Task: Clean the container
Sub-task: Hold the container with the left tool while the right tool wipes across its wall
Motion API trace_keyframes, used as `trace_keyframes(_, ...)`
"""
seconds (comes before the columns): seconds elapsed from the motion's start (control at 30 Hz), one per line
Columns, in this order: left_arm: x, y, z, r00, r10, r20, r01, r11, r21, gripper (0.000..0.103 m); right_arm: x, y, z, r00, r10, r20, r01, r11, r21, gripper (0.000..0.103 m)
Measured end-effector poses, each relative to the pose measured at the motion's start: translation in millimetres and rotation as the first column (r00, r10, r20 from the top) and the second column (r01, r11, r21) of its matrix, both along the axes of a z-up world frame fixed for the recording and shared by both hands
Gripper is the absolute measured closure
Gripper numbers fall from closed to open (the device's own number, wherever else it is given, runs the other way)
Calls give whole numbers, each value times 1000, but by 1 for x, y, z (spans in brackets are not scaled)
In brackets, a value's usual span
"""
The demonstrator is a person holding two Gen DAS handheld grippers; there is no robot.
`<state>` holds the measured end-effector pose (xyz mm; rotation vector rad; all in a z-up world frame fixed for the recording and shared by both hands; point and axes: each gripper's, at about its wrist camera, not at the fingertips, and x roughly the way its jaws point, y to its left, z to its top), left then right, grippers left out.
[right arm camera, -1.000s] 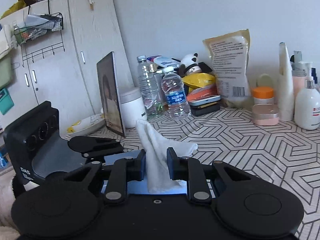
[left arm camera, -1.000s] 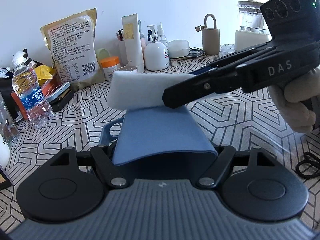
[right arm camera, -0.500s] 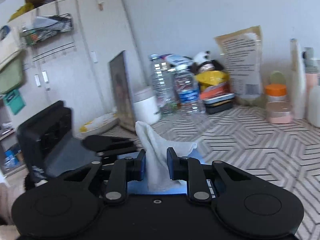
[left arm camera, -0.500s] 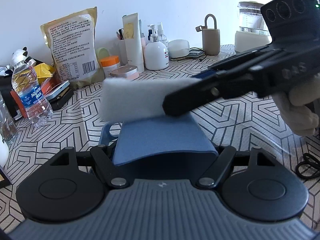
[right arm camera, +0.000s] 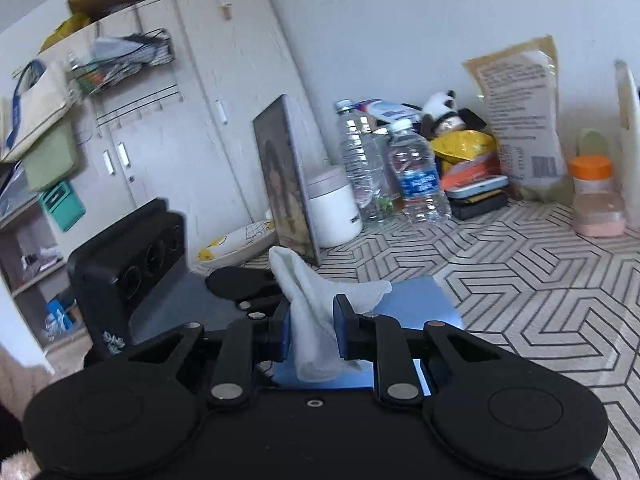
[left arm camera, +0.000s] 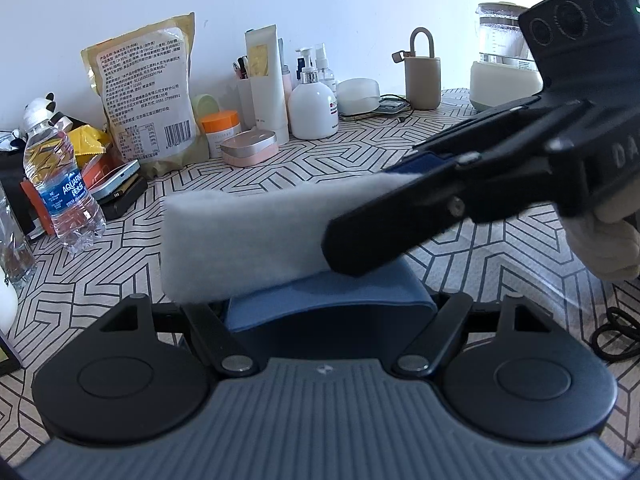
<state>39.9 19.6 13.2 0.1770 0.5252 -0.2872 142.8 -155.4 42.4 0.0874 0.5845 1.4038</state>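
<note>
A blue container [left arm camera: 360,292] sits between the wide-set fingers of my left gripper [left arm camera: 330,314], which is shut on its sides. My right gripper [left arm camera: 352,248] reaches in from the right and is shut on a white cloth [left arm camera: 240,240]. The cloth lies across the container's far top edge and hides it. In the right wrist view the white cloth [right arm camera: 316,320] stands bunched between the blue pads of my right gripper [right arm camera: 312,332]. Just beyond it are the blue container [right arm camera: 416,308] and the black left gripper [right arm camera: 128,264]. A gloved hand [left arm camera: 608,240] holds the right gripper.
On the patterned tabletop [left arm camera: 360,160] stand water bottles [left arm camera: 60,188], a snack bag [left arm camera: 148,96], an orange-lidded jar [left arm camera: 220,124], a pink case [left arm camera: 248,146], a pump bottle [left arm camera: 312,108] and a kettle [left arm camera: 504,68]. A picture frame [right arm camera: 286,180], white jar [right arm camera: 334,208] and cabinet [right arm camera: 180,100] are on the left.
My right gripper has slid the white cloth leftward and closer across the container's top. The left gripper and the container stay in place.
</note>
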Motion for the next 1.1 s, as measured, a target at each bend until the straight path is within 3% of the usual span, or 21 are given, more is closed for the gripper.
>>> trace_keyframes(0.13, 0, 0, 0, 1000, 0, 2, 0, 1000, 4, 26, 12, -5, 0, 990, -137, 27, 138, 990, -39, 82)
trace_keyframes(0.23, 0, 0, 0, 1000, 0, 1, 0, 1000, 2, 26, 11, -5, -1, 989, -146, 39, 148, 988, -38, 81)
trace_keyframes(0.67, 0, 3, 0, 1000, -2, -3, 2, 1000, -8, 26, 10, -2, -6, 997, 16, -76, -14, 999, 36, 81)
trace_keyframes(1.1, 1, 5, 1, 1000, -6, -8, 6, 1000, -25, 26, 24, -11, -11, 993, -39, -111, 44, 998, 43, 82)
